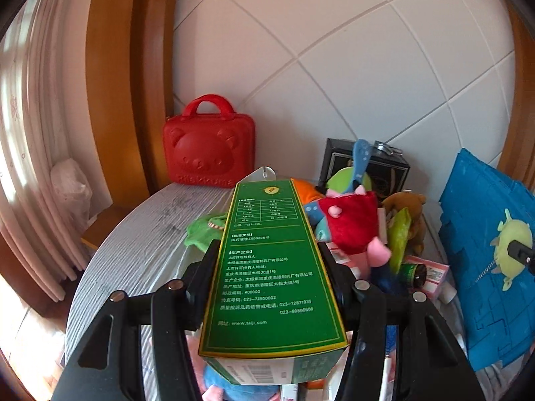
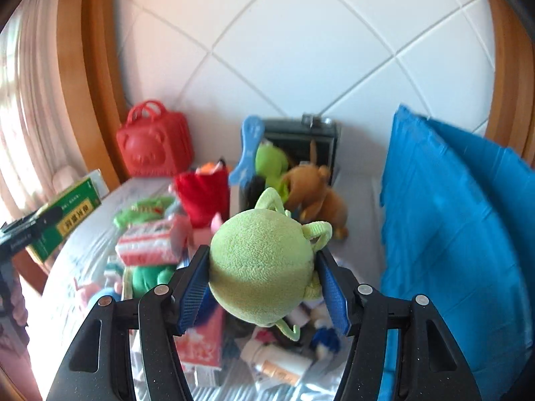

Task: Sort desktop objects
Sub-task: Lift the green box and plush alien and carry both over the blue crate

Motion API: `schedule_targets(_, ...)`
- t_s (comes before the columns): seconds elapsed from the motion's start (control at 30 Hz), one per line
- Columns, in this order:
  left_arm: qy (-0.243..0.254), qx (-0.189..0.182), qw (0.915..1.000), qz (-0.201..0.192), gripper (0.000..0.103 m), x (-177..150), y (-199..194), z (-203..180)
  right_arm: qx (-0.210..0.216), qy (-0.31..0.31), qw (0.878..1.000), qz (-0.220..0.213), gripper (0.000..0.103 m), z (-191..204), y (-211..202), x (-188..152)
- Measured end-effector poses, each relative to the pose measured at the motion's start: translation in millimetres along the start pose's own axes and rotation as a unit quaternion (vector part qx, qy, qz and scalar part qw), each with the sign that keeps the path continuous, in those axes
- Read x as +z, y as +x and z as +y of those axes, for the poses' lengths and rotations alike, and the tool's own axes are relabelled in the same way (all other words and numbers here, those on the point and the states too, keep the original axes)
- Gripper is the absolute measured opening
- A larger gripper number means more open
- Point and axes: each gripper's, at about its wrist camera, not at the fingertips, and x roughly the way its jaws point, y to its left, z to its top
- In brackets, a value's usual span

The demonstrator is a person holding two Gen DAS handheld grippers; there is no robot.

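Above the cluttered grey table (image 1: 140,234), the left gripper (image 1: 271,267) is clamped on a long green box (image 1: 271,267) pointing toward twelve o'clock, while the right gripper (image 2: 264,267) squeezes a round green plush toy (image 2: 260,267), blue bin (image 2: 451,234) at three o'clock.

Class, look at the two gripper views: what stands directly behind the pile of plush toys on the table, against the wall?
A black box stands behind the pile, with a blue toy, green plush and brown bear leaning against it. Its lower front is covered by them.
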Motion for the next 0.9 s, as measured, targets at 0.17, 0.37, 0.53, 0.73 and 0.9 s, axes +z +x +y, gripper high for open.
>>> schedule_targets(0.17, 0.026, -0.058, 0.9973, -0.037, 0.054, 22.8, -20.6, -58.3, -0.021, 0.007, 0.999, -0.047, 0.062, -17.7, -36.0, 24.6)
schedule_targets(0.37, 0.061, -0.123, 0.9884, -0.065, 0.054, 45.4, -39.7, -140.4, -0.049, 0.021, 0.995, -0.08, 0.062, -52.9, -76.9, 56.7)
schedule_targets(0.53, 0.088, -0.17, 0.9787, -0.074, 0.054, 59.2, -51.5, -218.3, -0.083, 0.025, 0.99, -0.109, 0.062, -97.6, -115.1, 79.2)
schedule_targets(0.73, 0.115, -0.217, 0.9672, -0.066, 0.054, 74.5, -52.7, -322.1, -0.14, 0.025, 0.983, -0.119, 0.062, -167.6, -143.1, 95.5)
schedule_targets(0.9, 0.13, -0.246, 0.9595, -0.039, 0.054, 92.5, -37.7, -411.6, -0.175, 0.027, 0.978, -0.111, 0.062, -231.7, -147.2, 100.1)
